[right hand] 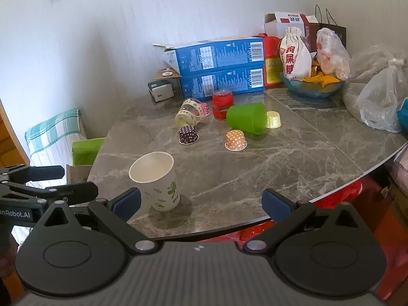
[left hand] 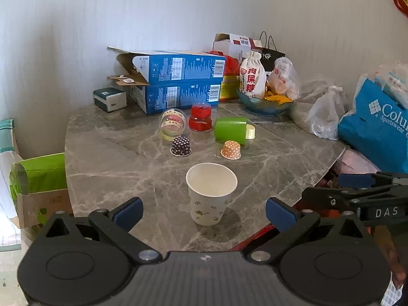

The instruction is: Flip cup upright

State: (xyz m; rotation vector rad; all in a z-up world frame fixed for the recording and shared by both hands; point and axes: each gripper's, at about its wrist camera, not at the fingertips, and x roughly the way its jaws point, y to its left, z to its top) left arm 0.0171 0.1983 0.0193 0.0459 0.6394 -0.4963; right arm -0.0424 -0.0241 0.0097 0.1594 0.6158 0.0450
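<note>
A white paper cup with a green leaf print (left hand: 210, 195) stands upright, mouth up, near the front edge of the grey marble table (left hand: 114, 158); it also shows in the right wrist view (right hand: 156, 182). My left gripper (left hand: 204, 213) is open and empty, just short of the cup, its pads either side of it and apart from it. My right gripper (right hand: 201, 204) is open and empty, to the right of the cup. A green plastic cup (left hand: 230, 129) lies on its side further back, also in the right wrist view (right hand: 246, 118).
Behind stand a dark dotted paper cup (left hand: 181, 146) and an orange dotted one (left hand: 230, 150) upside down, a clear cup on its side (left hand: 172, 123), red jars (left hand: 200, 117), blue boxes (left hand: 178, 81), a bowl with bags (left hand: 265, 102) and plastic bags (left hand: 326, 114) at right.
</note>
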